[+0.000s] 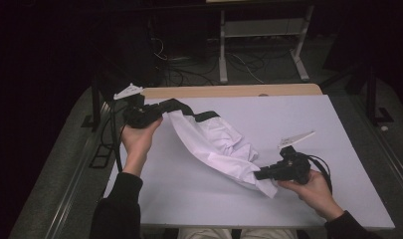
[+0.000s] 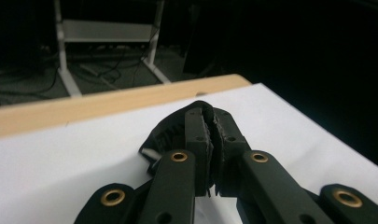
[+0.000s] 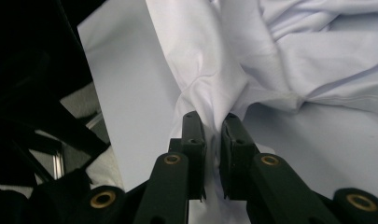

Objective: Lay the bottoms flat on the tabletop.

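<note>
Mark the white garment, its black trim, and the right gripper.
white garment (image 1: 216,144), high view, on the crumpled middle of the cloth.
black trim (image 1: 207,116), high view, on the dark band along the garment's far edge.
right gripper (image 3: 213,126), right gripper view, between the jaw tips pinching white cloth.

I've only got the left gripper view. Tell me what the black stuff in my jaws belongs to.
Observer: It is the black fabric band edging a crumpled white cloth garment. The left gripper is shut on that band.
Operator: Report the other gripper.
Observer: The right gripper is shut on a bunched fold of white cloth at the garment's near end.
Operator: Describe how the garment lies.
Observer: It runs diagonally between the two grippers across the white table, with its middle crumpled.
</note>
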The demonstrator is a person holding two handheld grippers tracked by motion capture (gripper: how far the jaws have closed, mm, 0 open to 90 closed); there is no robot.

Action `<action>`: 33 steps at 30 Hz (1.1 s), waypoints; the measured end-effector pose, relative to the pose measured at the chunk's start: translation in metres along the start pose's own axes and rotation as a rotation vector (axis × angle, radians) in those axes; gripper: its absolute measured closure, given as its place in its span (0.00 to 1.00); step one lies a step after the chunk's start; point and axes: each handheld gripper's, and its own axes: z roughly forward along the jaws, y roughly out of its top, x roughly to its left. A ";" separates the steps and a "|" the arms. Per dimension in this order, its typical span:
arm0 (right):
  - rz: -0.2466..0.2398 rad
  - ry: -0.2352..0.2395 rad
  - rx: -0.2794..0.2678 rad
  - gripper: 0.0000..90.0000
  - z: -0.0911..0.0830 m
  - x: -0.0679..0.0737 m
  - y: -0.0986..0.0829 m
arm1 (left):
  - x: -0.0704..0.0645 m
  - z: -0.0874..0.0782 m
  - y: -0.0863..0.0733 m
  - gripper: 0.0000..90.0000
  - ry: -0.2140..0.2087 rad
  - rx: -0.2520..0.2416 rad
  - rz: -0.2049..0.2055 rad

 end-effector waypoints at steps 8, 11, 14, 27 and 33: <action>0.135 -0.132 -0.129 0.90 -0.049 -0.032 -0.018 | -0.041 0.050 0.044 0.95 -0.040 -0.021 0.051; 0.269 -0.201 -0.151 0.90 -0.066 -0.053 -0.034 | -0.056 0.072 0.054 0.95 -0.059 -0.012 0.061; 0.390 -0.243 -0.159 0.90 -0.080 -0.072 -0.054 | -0.077 0.099 0.060 0.95 -0.080 0.019 0.088; 0.410 -0.250 -0.104 0.87 -0.089 -0.065 -0.067 | -0.143 0.193 0.045 0.95 -0.197 0.130 0.137; 0.379 -0.299 -0.140 0.61 -0.090 -0.064 -0.067 | -0.165 0.226 0.020 0.95 -0.266 0.206 0.138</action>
